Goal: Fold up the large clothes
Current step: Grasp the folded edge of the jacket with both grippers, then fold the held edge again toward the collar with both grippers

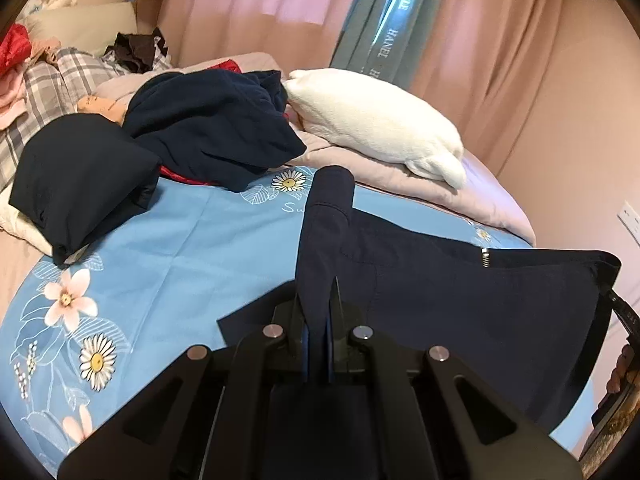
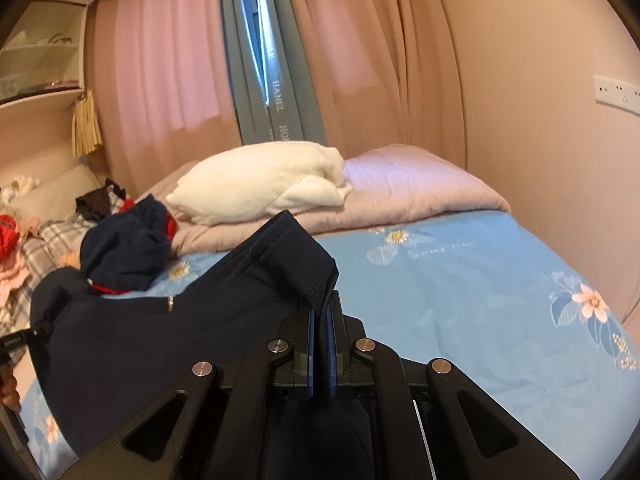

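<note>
A dark navy garment (image 1: 460, 300) with a small metal zip hangs stretched between both grippers above the blue flowered bedsheet (image 1: 180, 248). My left gripper (image 1: 318, 312) is shut on one edge of it, cloth bunching up over the jaws. In the right wrist view the same navy garment (image 2: 168, 344) drapes to the left, and my right gripper (image 2: 320, 320) is shut on a folded corner of it. The other gripper's black tip (image 1: 620, 312) shows at the far right of the left wrist view, clamped on the cloth.
A folded dark garment (image 1: 80, 184) and a crumpled navy heap (image 1: 208, 136) lie on the bed's left side. A white plush pillow (image 1: 376, 120) rests on a pink quilt (image 1: 460, 196) near the curtains. Plaid bedding and red clothes (image 1: 14, 48) lie far left. The blue sheet (image 2: 480, 288) spreads to the right.
</note>
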`<state>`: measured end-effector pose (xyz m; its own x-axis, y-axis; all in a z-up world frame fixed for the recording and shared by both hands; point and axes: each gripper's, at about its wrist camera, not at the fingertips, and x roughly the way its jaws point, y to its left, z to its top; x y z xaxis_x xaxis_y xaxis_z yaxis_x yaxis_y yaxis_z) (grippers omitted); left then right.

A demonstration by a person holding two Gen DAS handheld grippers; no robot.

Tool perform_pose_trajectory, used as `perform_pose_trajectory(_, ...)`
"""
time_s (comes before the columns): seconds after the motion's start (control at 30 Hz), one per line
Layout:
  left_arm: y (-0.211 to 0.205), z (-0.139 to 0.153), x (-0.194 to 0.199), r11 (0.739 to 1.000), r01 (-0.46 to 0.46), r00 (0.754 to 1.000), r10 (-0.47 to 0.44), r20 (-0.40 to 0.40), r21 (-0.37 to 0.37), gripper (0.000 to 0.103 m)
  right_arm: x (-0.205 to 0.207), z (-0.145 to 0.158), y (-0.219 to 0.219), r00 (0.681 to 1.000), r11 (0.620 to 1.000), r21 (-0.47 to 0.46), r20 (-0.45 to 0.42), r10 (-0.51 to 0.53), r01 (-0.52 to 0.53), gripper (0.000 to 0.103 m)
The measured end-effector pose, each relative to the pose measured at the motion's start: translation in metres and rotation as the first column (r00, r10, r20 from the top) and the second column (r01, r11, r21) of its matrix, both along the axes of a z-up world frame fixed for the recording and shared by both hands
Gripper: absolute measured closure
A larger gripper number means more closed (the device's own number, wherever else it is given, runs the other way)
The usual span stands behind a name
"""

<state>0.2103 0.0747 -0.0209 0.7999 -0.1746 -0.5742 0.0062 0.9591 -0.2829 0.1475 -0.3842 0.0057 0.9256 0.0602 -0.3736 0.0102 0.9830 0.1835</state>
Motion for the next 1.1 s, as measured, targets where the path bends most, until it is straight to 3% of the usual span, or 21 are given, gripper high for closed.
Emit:
perform_pose_trajectory(0.17,-0.004,-0.017,0.046,1.0,-0.02,0.998,0.021,-0.056,0.019,0.098,0.045,-0.011,-0.003,0.999,1.0,0.012,-0.043,-0.017,0.018,0.097)
perform_pose_trajectory(0.4,-0.008,-0.063,0.089,0.998,-0.027,0.985,0.036,-0.17,0.057,0.097,0.104,-0.061,0.0,0.984,0.999,0.018,-0.171,-0.04,0.044,0.097)
perform_pose_trajectory(0.53,-0.005,-0.093,0.106,0.996,-0.039,0.966,0.057,-0.252,0.077,0.097,0.124,-0.095,0.001,0.96,0.998,-0.014,-0.272,-0.068,0.066,0.097)
perform_pose_trajectory(0.7,0.001,-0.123,0.112,0.996,-0.04,0.946,0.062,-0.317,0.076,0.094,0.136,-0.124,-0.007,0.928,0.997,-0.007,-0.365,-0.069,0.071,0.097)
perform_pose_trajectory(0.93,0.013,-0.147,0.115,0.996,-0.071,0.922,0.084,-0.379,0.049,0.089,0.14,-0.151,-0.012,0.906,0.996,-0.011,-0.416,-0.082,0.085,0.097)
perform_pose_trajectory(1.1,0.01,-0.152,0.112,0.992,-0.062,0.923,0.098,-0.372,0.108,0.087,0.144,-0.16,-0.011,0.894,0.996,-0.007,-0.441,-0.082,0.088,0.097)
